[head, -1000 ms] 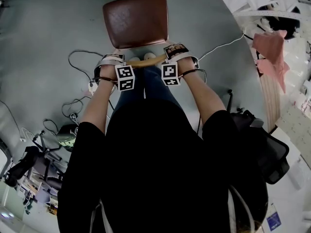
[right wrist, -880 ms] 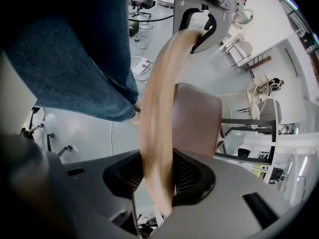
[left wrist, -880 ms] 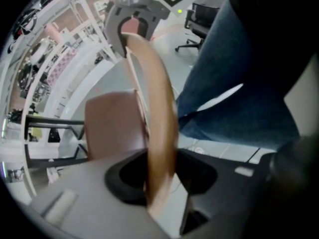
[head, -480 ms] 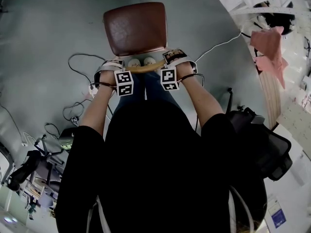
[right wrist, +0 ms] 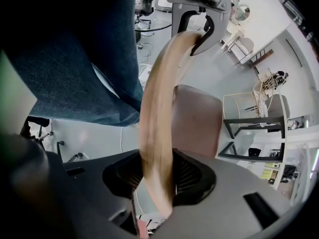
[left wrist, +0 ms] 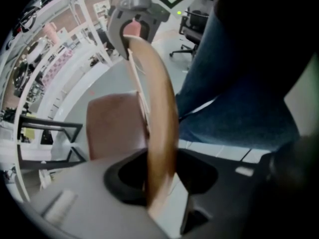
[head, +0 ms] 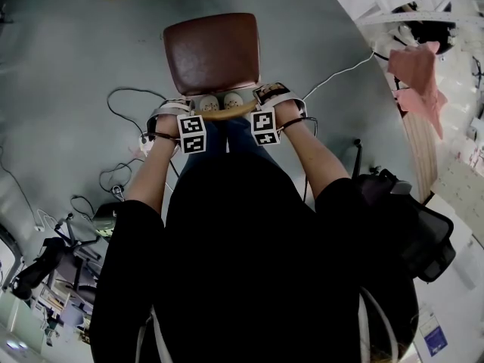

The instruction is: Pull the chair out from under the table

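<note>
A white cable [head: 342, 72] crosses the grey floor [head: 68, 66] on my right. Beyond it sits a pink cloth [head: 417, 70].

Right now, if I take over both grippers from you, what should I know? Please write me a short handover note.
Left gripper: on the chair's wooden backrest, jaws just eased open slightly, rail between them.
Right gripper: clamped on the same backrest.
Chair seat: on open grey floor, no table over it.
Done: chair looks pulled out.
To do: probably only to let go.
</note>
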`<state>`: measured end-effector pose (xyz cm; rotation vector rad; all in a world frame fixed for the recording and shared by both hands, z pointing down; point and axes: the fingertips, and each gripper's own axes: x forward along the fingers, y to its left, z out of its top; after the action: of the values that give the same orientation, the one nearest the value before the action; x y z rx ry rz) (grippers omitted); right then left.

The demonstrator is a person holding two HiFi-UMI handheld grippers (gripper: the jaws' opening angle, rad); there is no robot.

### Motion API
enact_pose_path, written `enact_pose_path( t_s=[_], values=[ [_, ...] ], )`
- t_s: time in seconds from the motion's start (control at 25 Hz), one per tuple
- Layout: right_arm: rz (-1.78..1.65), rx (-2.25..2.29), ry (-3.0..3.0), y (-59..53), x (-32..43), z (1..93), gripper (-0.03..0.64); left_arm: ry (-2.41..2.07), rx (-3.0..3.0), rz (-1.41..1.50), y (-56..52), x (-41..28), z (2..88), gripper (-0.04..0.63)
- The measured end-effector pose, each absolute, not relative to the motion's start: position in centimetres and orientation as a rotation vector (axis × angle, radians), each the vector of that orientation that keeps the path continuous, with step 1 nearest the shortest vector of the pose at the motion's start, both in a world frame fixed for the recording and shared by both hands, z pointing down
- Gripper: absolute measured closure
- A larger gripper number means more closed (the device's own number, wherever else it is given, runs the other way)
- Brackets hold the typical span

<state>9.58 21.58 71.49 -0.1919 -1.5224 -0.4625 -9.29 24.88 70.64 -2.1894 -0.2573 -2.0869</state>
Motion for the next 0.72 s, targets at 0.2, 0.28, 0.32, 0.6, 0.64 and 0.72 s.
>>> enact_pose_path(
  t_s=[0.2,0.28,0.32,0.6,0.64,0.72],
  values=[
    [-0.380,-0.146,-1.568,21.5,9.7,71.2,0.450,-0.156,-2.287,-2.032,24.6,-9.3,70.5,0.393],
    [-0.354,-0.123,-1.601,21.3,9.8,70.5,0.428,-0.110,-2.354,-1.965,24.3,-9.3,69.7,0.367],
    [-0.348,-0.115,-1.615,21.2,9.9,70.0,0.422,-0.090,-2.388,-1.929,24.3,-9.4,69.1,0.360],
    [-0.343,-0.069,-1.649,19.8,12.3,65.2,0.424,-0.004,-2.468,-1.791,23.3,-10.7,64.2,0.422],
    [-0.343,-0.047,-1.657,19.2,12.4,64.4,0.470,0.034,-2.483,-1.773,22.9,-10.9,63.3,0.459],
    [-0.341,0.015,-1.683,17.8,12.1,62.5,0.580,0.139,-2.521,-1.734,21.8,-11.1,61.4,0.537]
  ],
)
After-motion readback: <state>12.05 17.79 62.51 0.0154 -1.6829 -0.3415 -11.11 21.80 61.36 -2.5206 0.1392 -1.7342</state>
